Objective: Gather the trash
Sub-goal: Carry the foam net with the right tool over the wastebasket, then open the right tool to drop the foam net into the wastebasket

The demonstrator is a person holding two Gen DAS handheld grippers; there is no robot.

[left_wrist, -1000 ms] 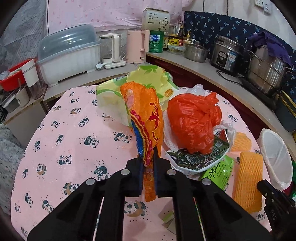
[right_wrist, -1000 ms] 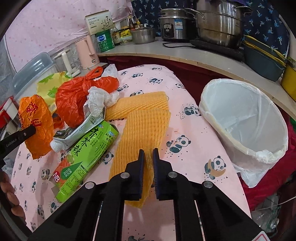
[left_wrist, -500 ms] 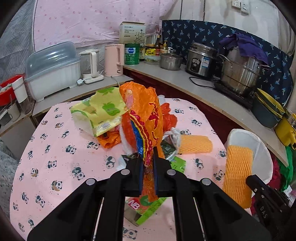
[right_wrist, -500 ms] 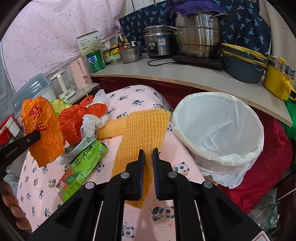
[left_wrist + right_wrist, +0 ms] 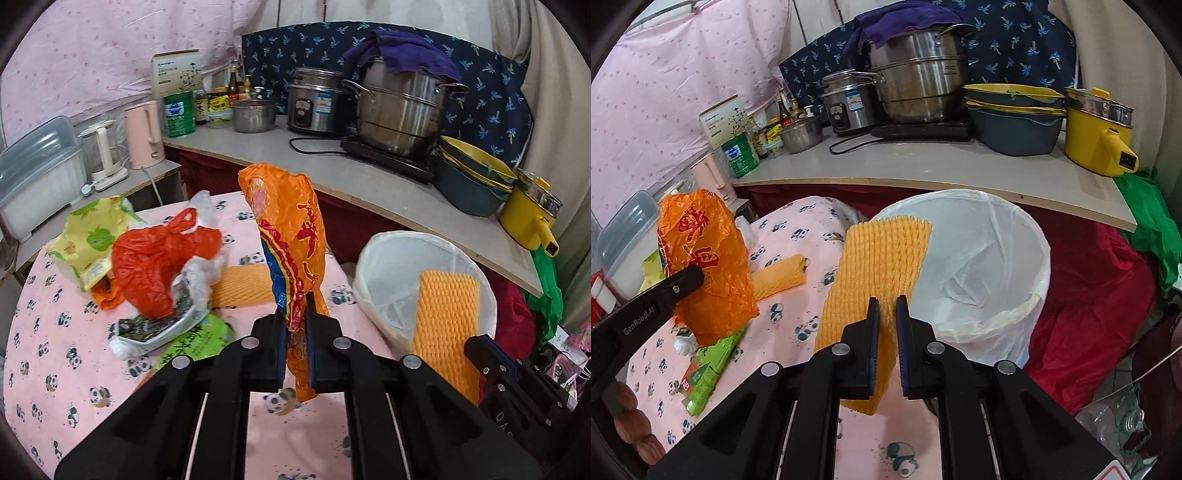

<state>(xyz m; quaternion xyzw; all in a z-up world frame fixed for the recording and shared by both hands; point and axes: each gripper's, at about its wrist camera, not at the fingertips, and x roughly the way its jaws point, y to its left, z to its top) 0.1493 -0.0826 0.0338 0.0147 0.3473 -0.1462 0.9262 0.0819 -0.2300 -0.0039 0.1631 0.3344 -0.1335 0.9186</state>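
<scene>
My left gripper (image 5: 295, 317) is shut on an orange plastic bag (image 5: 291, 236) and holds it up above the pink panda table (image 5: 55, 369). The bag also shows in the right wrist view (image 5: 705, 266). My right gripper (image 5: 886, 314) is shut on a yellow foam net (image 5: 875, 280) held by the rim of the white lined bin (image 5: 1008, 236). In the left wrist view the net (image 5: 443, 321) hangs in front of the bin (image 5: 391, 258). A second foam net (image 5: 240, 286), a red bag (image 5: 155, 258) and a green packet (image 5: 199, 339) lie on the table.
A yellow-green bag (image 5: 92, 236) lies at the table's far left. A counter (image 5: 369, 184) behind holds steel pots (image 5: 399, 110), a rice cooker (image 5: 314, 99), bowls (image 5: 472, 181) and a yellow pot (image 5: 532, 218). Red cloth (image 5: 1089, 295) lies right of the bin.
Both grippers have swung right toward the bin with their loads. The foam net now hangs at the bin's rim, and the orange bag is lifted clear of the trash pile.
</scene>
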